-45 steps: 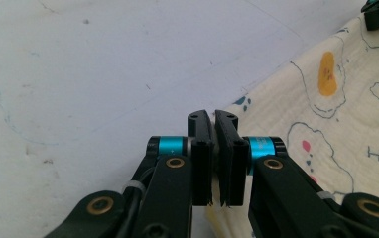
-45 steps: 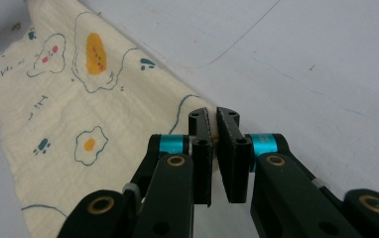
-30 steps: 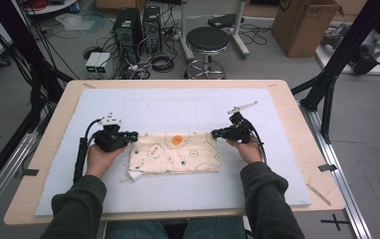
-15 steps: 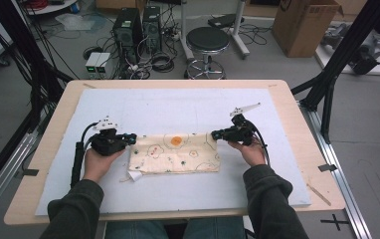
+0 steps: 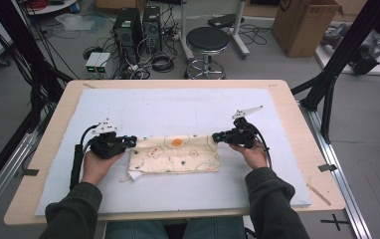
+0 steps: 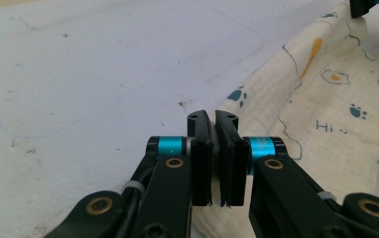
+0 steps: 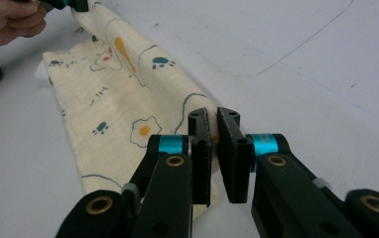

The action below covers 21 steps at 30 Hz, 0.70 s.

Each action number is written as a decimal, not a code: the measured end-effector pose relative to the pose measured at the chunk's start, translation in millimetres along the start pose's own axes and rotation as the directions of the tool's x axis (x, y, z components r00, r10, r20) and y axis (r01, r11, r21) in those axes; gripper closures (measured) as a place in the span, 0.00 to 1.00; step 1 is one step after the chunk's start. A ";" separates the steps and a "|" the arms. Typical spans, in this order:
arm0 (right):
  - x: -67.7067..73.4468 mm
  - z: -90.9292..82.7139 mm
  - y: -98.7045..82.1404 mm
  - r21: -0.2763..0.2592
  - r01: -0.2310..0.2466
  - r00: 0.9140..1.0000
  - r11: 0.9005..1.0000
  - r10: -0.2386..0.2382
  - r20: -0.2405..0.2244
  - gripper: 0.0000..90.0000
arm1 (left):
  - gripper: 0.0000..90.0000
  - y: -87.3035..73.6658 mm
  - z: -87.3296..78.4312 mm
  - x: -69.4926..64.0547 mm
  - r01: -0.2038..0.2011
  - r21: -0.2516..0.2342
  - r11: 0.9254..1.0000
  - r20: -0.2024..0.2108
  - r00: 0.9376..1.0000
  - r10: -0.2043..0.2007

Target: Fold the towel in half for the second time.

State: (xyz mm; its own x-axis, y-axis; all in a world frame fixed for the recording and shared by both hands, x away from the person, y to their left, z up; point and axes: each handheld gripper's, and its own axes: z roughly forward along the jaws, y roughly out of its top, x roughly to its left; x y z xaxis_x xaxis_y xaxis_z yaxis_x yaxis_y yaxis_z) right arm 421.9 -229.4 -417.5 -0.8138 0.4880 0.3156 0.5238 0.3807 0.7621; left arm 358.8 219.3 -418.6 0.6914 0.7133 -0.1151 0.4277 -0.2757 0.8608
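**Cloth pinched at both far corners**

Cloth (image 5: 175, 154) lies folded into a long strip on the white mat (image 5: 178, 107), near the person's edge of the table (image 5: 297, 124). It is cream-coloured and soft-looking, with a slightly crinkled weave, printed with dark outlines, small blue paw marks, an orange patch near the middle of its far edge, and fried-egg shapes. A small white flap sticks out at its near left corner.

The left gripper (image 5: 131, 141) has its jaws closed on the strip's far left corner; in the left gripper view the cream fabric (image 6: 326, 114) runs in between the two black jaws, which stand almost together. The right gripper (image 5: 217, 136) is clamped the same way on the far right corner, with the fabric's edge (image 7: 128, 99) passing between its nearly closed jaws. Between the two grippers the far edge is lifted slightly off the mat.

Beyond the table stand a black stool (image 5: 207, 40), computer towers (image 5: 138, 27) and a cardboard box (image 5: 305, 22) on the floor.
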 end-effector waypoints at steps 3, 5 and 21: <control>0.5 -1.4 -1.4 0.001 -0.003 1.000 1.000 0.003 -0.005 0.94 | 0.94 0.5 -1.2 -1.9 -0.005 -0.003 1.000 0.003 1.000 0.005; 1.4 -2.8 -1.2 -0.003 0.004 1.000 1.000 -0.004 -0.005 0.94 | 0.94 0.9 -2.1 -2.7 -0.009 -0.005 1.000 0.002 1.000 0.009; 9.1 -7.7 -0.9 -0.007 0.029 0.999 1.000 -0.029 -0.023 0.94 | 0.94 -1.0 -9.1 -8.9 -0.023 -0.020 1.000 0.014 1.000 0.023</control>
State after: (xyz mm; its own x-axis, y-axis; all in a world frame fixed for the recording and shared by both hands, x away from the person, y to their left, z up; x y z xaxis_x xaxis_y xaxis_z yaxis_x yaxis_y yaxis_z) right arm 412.1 -231.4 -411.0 -0.8342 0.4584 0.3065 0.4986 0.3894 0.7745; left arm 346.9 219.1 -413.9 0.7093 0.6974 -0.1021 0.4001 -0.2791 0.8729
